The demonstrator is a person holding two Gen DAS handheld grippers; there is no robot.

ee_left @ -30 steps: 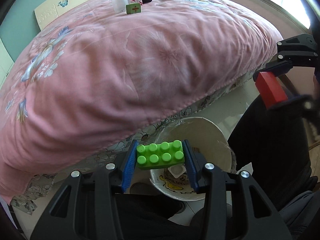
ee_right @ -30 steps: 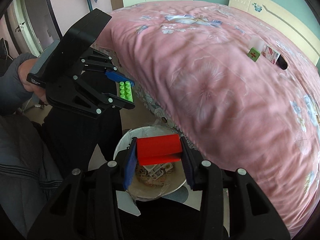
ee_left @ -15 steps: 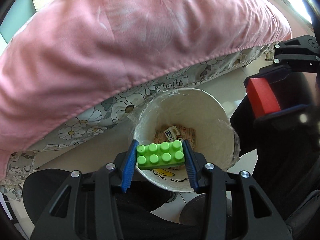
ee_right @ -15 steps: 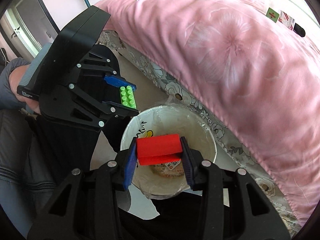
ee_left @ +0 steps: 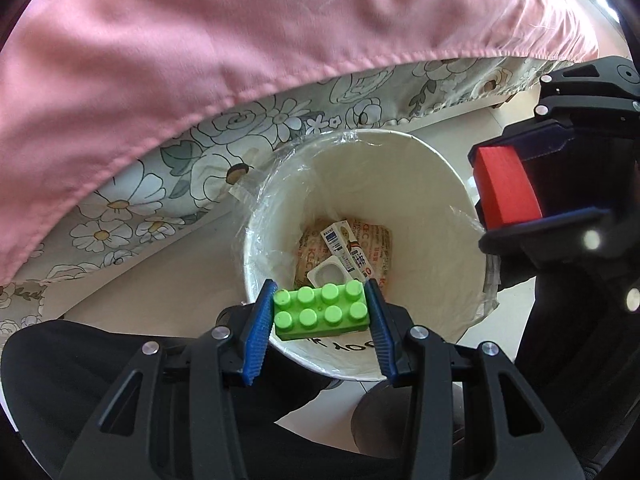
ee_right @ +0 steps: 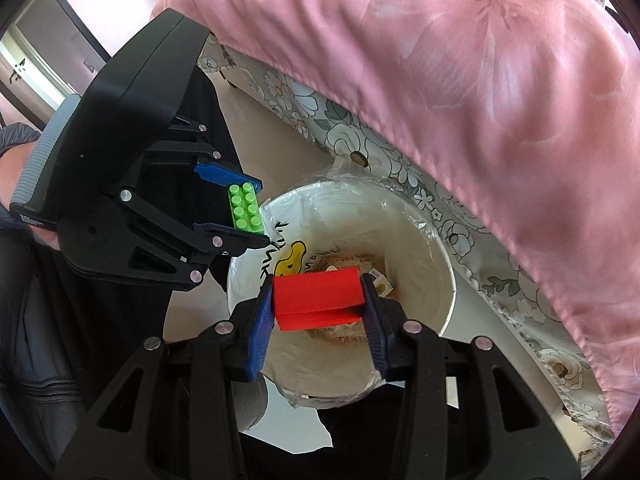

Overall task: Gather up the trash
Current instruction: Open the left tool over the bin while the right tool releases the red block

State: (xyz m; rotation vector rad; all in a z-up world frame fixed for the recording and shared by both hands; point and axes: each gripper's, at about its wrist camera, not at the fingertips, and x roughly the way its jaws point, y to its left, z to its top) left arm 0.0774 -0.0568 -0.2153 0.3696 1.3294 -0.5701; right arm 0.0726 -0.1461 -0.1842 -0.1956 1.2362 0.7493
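Left gripper [ee_left: 320, 312] clamping green brick [ee_left: 320, 312], right gripper [ee_right: 318, 300] clamping red block [ee_right: 316, 300], both hanging over bin [ee_left: 440, 184]; pink quilt [ee_left: 200, 40] overhanging beside it.

Left gripper [ee_left: 320, 316] and right gripper [ee_right: 318, 302] both angled steeply down, side by side, each clamped on something

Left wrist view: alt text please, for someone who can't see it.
The left hand-held gripper clamps a green toy brick above a lined white bin holding wrappers, beside a bed with a pink quilt. At right, the right hand-held gripper grips a red block.
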